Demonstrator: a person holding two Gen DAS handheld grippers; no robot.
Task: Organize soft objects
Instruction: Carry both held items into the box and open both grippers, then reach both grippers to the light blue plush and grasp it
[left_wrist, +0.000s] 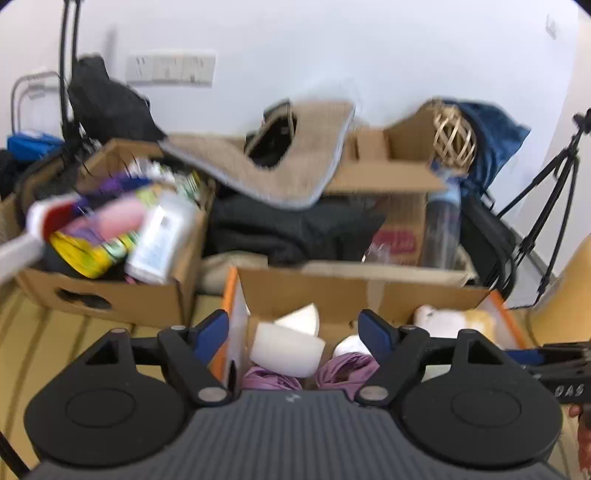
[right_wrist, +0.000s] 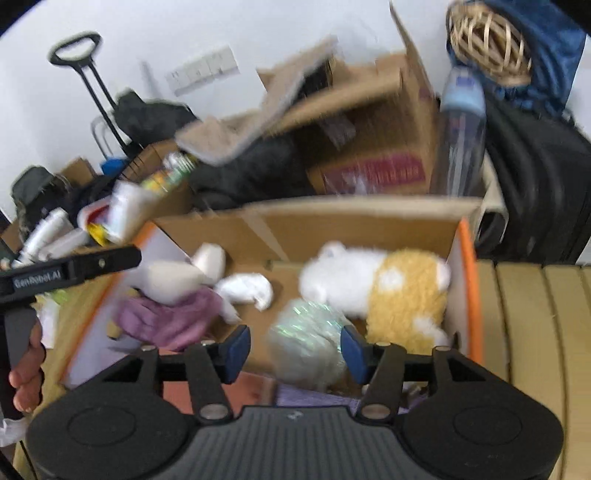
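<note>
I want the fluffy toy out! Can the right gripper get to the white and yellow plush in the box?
Probably yes. The right gripper is open above the box, and the white and yellow plush lies uncovered ahead of it. Only the shiny bundle between its fingers sits partly in the way.

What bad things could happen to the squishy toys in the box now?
The shiny crinkly bundle sits partly between the open jaws of the right gripper, next to the white and yellow plush. Closing now might pinch the plush too, or the bundle could slip away.

The left gripper hangs open over the white foam cups and purple cloth. A careless grab could squash a cup or drag the cloth out of the orange-edged box.
</note>
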